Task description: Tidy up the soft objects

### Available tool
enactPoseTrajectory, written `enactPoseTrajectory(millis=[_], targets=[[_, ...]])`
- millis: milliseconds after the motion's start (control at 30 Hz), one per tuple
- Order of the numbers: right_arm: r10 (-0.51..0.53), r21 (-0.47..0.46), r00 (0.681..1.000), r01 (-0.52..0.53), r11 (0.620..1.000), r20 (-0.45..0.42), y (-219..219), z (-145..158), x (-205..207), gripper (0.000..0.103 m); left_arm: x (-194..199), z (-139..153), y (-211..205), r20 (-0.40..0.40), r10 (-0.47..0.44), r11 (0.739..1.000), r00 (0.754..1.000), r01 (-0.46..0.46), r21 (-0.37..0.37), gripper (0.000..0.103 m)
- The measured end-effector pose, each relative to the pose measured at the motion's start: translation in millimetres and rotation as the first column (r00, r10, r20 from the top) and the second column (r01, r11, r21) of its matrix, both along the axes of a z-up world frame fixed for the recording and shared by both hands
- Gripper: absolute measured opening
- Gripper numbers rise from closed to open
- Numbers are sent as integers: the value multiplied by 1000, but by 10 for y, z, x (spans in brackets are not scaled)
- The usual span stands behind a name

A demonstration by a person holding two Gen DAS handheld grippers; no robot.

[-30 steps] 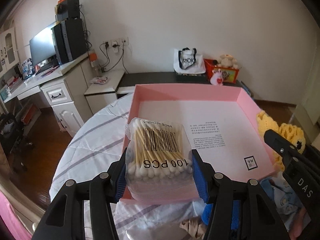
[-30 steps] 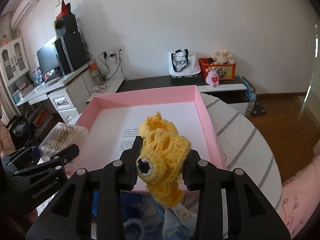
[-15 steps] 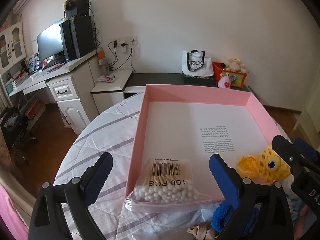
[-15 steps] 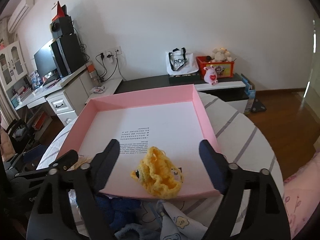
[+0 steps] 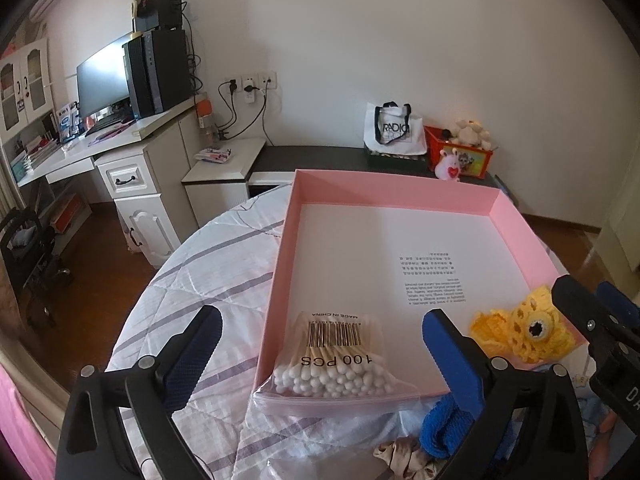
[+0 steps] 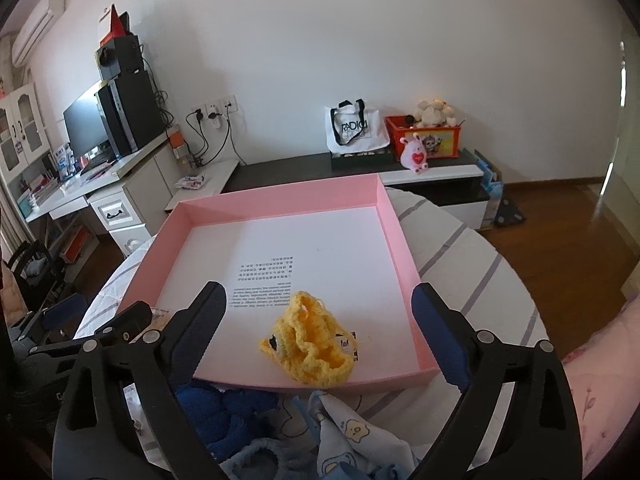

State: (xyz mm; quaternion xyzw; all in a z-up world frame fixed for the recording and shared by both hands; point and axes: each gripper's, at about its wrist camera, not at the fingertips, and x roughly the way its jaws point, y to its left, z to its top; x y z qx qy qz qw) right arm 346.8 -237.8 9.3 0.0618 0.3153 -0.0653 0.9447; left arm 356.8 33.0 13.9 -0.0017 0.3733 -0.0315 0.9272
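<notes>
Tools spread wide above one pink tray.

We see the left tool (image 5: pixel 320 344) and right tool (image 6: pixel 320 316) both angled downward, their jaws just opened, gripping nothing. One bag of cotton swabs (image 5: pixel 334 360) lies at the near left corner of the pink tray (image 5: pixel 400 192), overhanging its edge; one yellow crochet piece (image 6: pixel 310 340) rests inside near the front wall. Blue cloths (image 6: pixel 224 408) lie on the tabletop (image 5: pixel 200 280).
</notes>
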Motion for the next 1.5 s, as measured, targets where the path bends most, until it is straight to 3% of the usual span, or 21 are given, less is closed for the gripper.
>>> enactPoseTrajectory(millis=[500,1067,1500], targets=[[9,-45,998,-6,999,59,143,251,-406,99,-524,233,71,58,7,1000,998,-6,-15,102],[9,-102,985,9,995,172,220,611,-1255,103,-1608,537,33,179,16,1000,984,-13,-16,103],[21,-213,966,35,976,257,426,891,-1872,103,-2409,794,-15,291,23,999,956,-16,-28,103]])
